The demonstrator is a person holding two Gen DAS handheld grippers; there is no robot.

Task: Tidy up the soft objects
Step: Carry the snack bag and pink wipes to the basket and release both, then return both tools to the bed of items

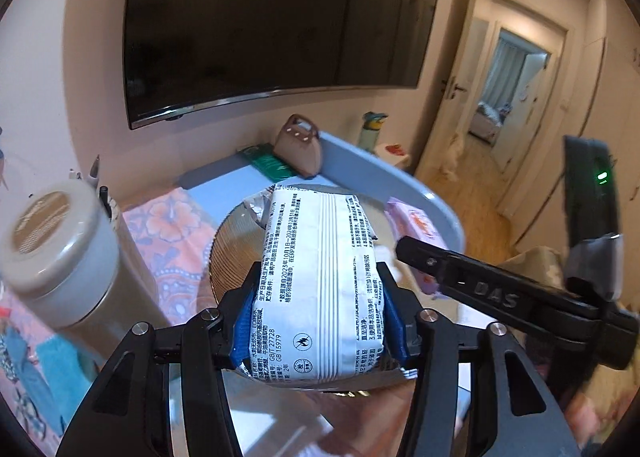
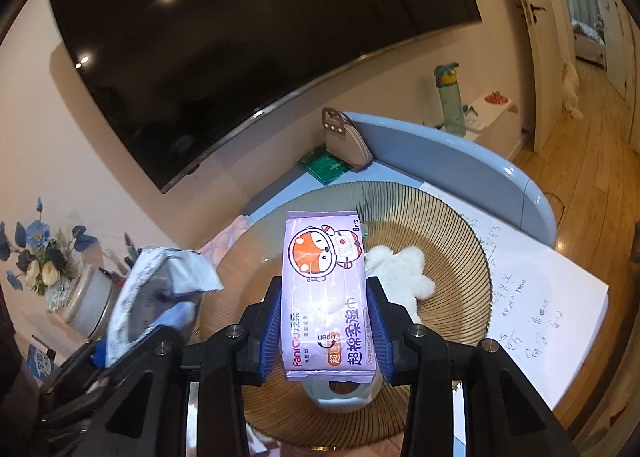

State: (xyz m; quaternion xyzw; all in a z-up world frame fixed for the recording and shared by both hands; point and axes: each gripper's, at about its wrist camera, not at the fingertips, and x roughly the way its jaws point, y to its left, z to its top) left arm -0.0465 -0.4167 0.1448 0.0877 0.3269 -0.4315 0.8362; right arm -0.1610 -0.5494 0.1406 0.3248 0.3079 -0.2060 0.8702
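Observation:
My left gripper is shut on a white wipes pack with printed text, held above a round ribbed glass plate. My right gripper is shut on a purple wipes pack with a cartoon fox, held above the same plate. A white fluffy soft toy lies on the plate, right of the purple pack. In the left wrist view the right gripper and the purple pack show at the right. In the right wrist view the white pack shows at the left.
A brown handbag and a green book sit at the back on the blue table. A lidded jar stands at the left, a flower vase beyond. A written paper sheet lies at the right.

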